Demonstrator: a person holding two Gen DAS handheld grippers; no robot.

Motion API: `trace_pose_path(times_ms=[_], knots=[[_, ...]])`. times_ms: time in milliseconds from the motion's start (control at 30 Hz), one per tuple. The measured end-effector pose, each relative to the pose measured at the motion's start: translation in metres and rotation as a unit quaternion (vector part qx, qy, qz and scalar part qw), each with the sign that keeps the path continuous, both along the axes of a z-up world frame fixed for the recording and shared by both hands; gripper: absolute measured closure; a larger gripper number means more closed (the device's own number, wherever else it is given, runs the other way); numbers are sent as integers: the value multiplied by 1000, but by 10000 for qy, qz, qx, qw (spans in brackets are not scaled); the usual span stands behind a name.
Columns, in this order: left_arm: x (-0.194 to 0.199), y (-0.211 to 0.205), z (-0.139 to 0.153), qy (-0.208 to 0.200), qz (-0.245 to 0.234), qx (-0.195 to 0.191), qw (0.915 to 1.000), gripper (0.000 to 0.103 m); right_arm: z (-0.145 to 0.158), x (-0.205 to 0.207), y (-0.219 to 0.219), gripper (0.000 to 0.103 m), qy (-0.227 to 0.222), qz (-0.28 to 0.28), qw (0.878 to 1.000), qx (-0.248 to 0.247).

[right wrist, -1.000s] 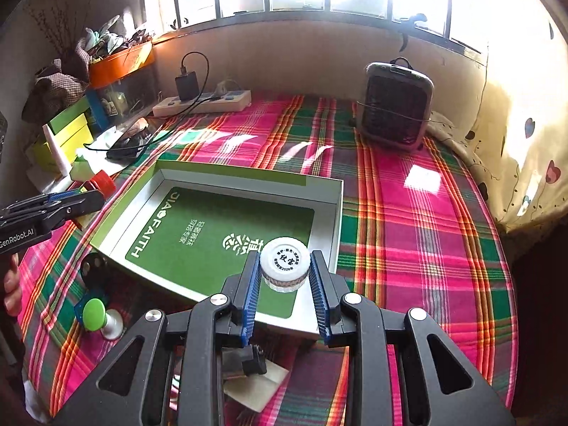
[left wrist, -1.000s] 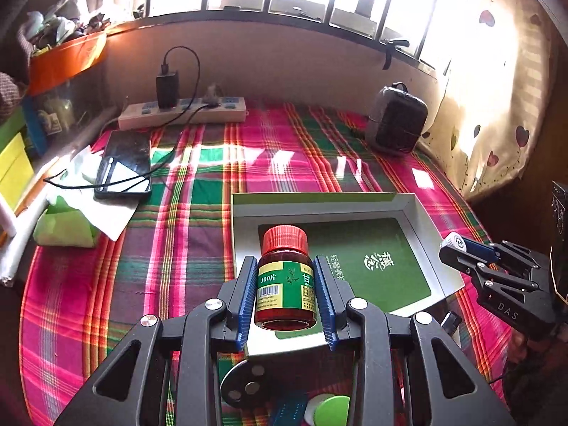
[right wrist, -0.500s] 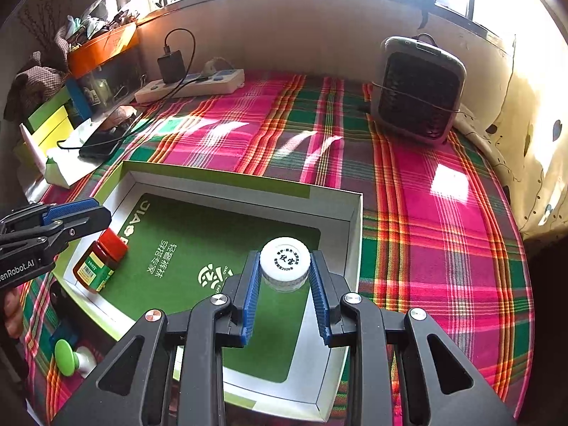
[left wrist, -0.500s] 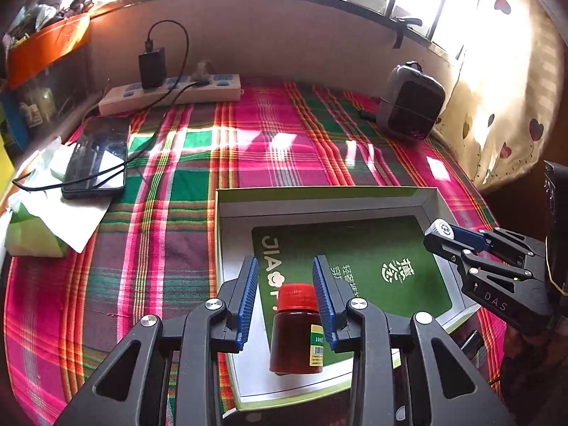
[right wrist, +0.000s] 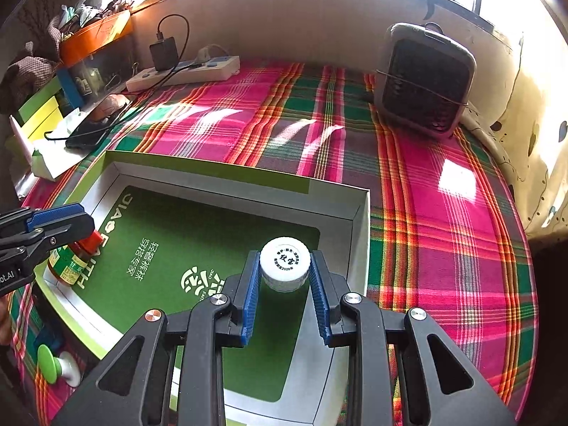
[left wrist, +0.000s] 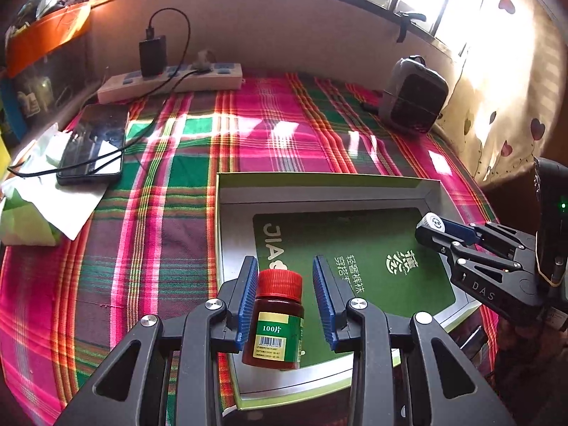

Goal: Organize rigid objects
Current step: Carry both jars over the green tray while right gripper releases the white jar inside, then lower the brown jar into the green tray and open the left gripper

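The step in hand is putting two small bottles into the green box lid (right wrist: 227, 174) on the plaid table (left wrist: 284, 124); the left tool (left wrist: 285, 298) has its jaws apart around the brown pill bottle (left wrist: 275, 323), which seems to rest in the lid's near left corner; only the left pad looks close to it, so the tool looks open; the right tool (right wrist: 285, 284) squeezes the white-capped bottle (right wrist: 285, 262) over the lid's right side. Next, I think, lower the white-capped bottle, let go, and lift both tools away.
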State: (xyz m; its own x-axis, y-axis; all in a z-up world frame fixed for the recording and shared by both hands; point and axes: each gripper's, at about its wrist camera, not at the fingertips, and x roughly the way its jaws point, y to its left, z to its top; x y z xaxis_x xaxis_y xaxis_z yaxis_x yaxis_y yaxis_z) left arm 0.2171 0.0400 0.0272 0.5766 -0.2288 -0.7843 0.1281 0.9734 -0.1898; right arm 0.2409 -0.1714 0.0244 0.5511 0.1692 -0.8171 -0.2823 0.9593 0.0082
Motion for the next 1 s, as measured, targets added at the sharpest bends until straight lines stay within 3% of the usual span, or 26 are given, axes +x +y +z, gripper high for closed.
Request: trace_pose_path(times_ms=[433, 1000], knots=[[-5, -2, 3, -38, -20, -11, 10000, 72, -5, 0, 5, 74, -51, 95, 9999, -10], [-36, 9, 19, -302, 91, -10, 9995, 61, 15, -34, -5, 57, -284, 5, 9988, 393]])
